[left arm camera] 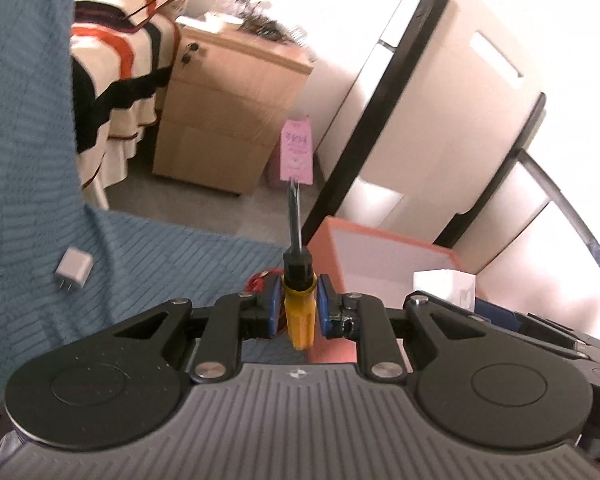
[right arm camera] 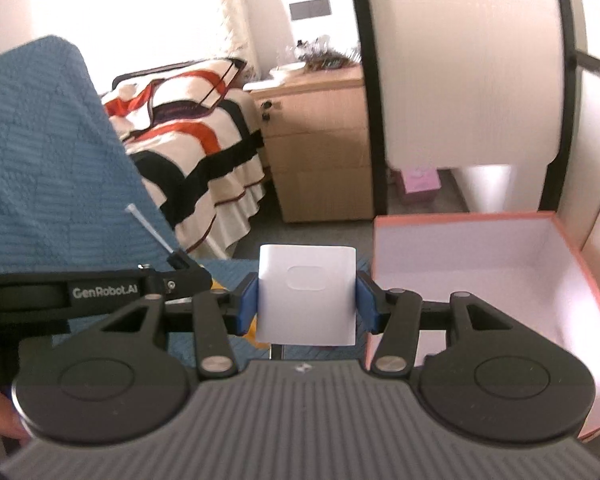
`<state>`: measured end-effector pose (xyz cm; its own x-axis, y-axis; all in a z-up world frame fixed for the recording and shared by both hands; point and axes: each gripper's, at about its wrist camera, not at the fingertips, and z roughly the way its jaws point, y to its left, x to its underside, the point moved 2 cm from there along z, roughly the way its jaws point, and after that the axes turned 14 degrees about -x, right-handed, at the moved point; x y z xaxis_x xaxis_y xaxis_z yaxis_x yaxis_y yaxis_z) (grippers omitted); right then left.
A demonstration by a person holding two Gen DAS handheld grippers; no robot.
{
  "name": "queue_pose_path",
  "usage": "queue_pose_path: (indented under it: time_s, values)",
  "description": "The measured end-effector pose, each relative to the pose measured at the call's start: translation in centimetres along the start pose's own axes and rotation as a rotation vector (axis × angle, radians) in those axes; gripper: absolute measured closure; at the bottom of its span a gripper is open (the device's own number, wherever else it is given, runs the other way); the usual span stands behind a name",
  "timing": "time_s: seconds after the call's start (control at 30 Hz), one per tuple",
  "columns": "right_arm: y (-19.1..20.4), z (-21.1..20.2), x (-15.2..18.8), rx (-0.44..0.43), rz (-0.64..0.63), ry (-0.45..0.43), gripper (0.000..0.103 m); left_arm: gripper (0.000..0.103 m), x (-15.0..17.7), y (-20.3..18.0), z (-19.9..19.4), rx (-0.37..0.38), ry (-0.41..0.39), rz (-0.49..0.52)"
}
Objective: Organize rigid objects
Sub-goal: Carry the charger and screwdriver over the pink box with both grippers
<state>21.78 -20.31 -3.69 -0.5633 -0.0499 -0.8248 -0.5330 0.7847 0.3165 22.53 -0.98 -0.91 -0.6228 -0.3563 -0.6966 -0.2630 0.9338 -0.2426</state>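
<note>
My left gripper (left arm camera: 299, 304) is shut on a yellow-handled screwdriver (left arm camera: 298, 312), shaft pointing forward, held above the blue cloth surface beside the pink-rimmed open box (left arm camera: 384, 256). My right gripper (right arm camera: 307, 300) is shut on a white rectangular charger block (right arm camera: 307, 296), held just left of the same box (right arm camera: 500, 264), whose white inside shows nothing in it. The left gripper and the screwdriver shaft (right arm camera: 150, 228) show at the left of the right wrist view. The white block (left arm camera: 446, 286) also shows in the left wrist view.
A small white plug adapter (left arm camera: 73, 270) lies on the blue cloth (left arm camera: 160, 264). Something red (left arm camera: 260, 280) lies behind the left fingers. Beyond are a wooden drawer cabinet (left arm camera: 228, 120), a striped bed (right arm camera: 204, 136), a white black-framed panel (right arm camera: 460, 64) and a pink bag (left arm camera: 296, 152).
</note>
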Motion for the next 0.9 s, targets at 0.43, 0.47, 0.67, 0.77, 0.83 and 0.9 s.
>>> queue_pose_path:
  time_s: [0.43,0.47,0.67,0.77,0.83,0.9]
  values:
    - [-5.2,-3.8,-1.6,0.104,0.020,-0.073,0.050,0.081,-2.2,-7.4,0.4,0.089,0.004,0.052]
    - [-6.1,-3.9,-1.4,0.114,0.033,-0.071,0.050,0.081,-2.2,-7.8,0.8,0.102,0.012,0.054]
    - [-10.9,-4.0,0.6,0.178,0.137,-0.046,0.050,0.081,-0.3,-11.3,3.8,0.095,0.068,0.110]
    - [-12.7,-4.0,1.8,0.207,0.169,-0.035,0.050,0.081,1.0,-12.7,5.4,0.092,0.100,0.126]
    - [-13.8,-4.0,2.7,0.219,0.186,-0.019,0.050,0.081,1.9,-13.7,6.6,0.092,0.126,0.134]
    - [-14.7,-3.7,3.5,0.222,0.193,-0.003,0.050,0.081,2.8,-14.6,7.6,0.096,0.146,0.143]
